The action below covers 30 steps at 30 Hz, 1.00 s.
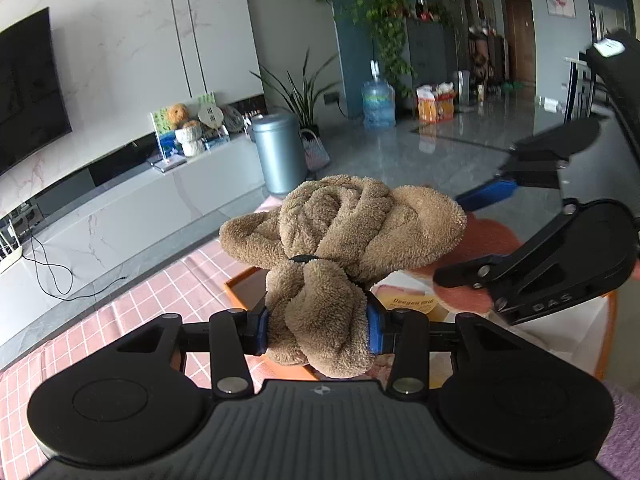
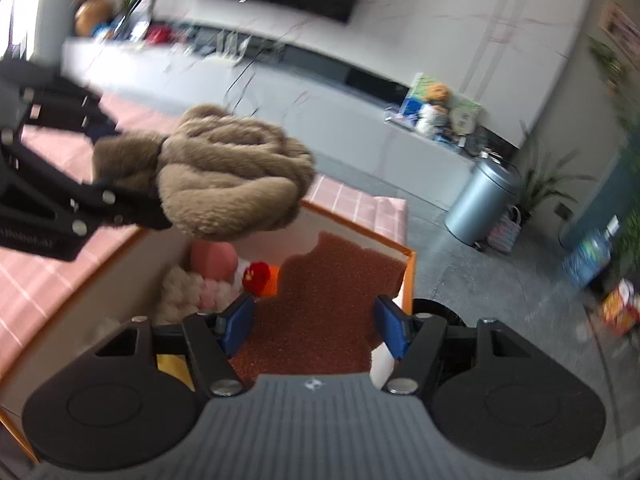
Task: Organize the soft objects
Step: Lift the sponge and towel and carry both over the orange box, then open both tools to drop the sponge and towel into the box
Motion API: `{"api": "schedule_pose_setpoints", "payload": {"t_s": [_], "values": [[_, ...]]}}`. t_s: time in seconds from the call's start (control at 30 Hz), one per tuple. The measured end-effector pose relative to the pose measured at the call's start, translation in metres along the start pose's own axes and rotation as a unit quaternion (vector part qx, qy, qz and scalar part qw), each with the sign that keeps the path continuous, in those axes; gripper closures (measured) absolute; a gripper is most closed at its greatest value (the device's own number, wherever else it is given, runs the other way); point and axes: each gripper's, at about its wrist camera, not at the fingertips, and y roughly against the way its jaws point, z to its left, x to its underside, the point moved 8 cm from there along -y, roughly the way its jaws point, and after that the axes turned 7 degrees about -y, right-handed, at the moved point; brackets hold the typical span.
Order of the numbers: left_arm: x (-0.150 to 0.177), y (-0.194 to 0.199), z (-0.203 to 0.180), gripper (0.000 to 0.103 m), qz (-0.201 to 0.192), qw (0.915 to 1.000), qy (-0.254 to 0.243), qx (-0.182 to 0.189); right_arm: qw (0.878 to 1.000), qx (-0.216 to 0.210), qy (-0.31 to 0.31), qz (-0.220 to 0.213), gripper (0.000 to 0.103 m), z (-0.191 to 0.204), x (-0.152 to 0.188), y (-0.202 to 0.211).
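Observation:
My left gripper (image 1: 318, 326) is shut on a brown fuzzy knotted plush (image 1: 344, 232) and holds it in the air above an orange-rimmed box (image 1: 236, 292). The same plush (image 2: 228, 176) shows in the right wrist view, held by the left gripper (image 2: 120, 184) over the box (image 2: 410, 280). My right gripper (image 2: 314, 326) is open and empty above the box; it also shows in the left wrist view (image 1: 472, 232). Inside the box lie a reddish-brown sponge (image 2: 336, 300), a pink ball (image 2: 212, 260), a red toy (image 2: 258, 274) and a cream knotted plush (image 2: 180, 292).
The box stands on a pink checked tablecloth (image 1: 132, 312). Beyond the table are a grey floor, a silver bin (image 1: 278, 154), a water jug (image 1: 378, 106), a white TV cabinet (image 1: 120, 208) and potted plants.

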Motion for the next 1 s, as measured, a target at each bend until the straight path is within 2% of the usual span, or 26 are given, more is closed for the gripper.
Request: {"api": "schedule_pose_setpoints", "payload": {"t_s": [0.2,0.4,0.63,0.8,0.93,1.0], "values": [[0.004,-0.026,-0.002,0.053,0.028,0.9995,-0.012,0.003,0.999,-0.018,0.034,0.024,0.035,-0.011,-0.005,-0.039],[0.006,-0.045,-0.006,0.053,0.047,0.9981,-0.039,0.001,0.997,-0.003,0.06,0.038,0.032,-0.016,0.004,-0.057],[0.012,-0.05,-0.008,0.053,0.057,0.9976,-0.04,0.004,0.998,-0.01,0.05,0.021,0.021,-0.02,0.008,-0.048],[0.014,-0.045,-0.013,0.052,0.066,0.9967,-0.046,0.008,0.999,-0.007,0.037,0.008,0.021,-0.018,0.012,-0.029],[0.017,-0.046,-0.028,0.052,0.091,0.9924,-0.082,0.015,1.0,0.002,0.028,-0.001,0.021,-0.015,0.019,-0.014],[0.021,-0.047,-0.036,0.051,0.106,0.9892,-0.099,0.018,0.999,0.022,0.032,0.002,0.021,-0.015,0.023,-0.009]]}}
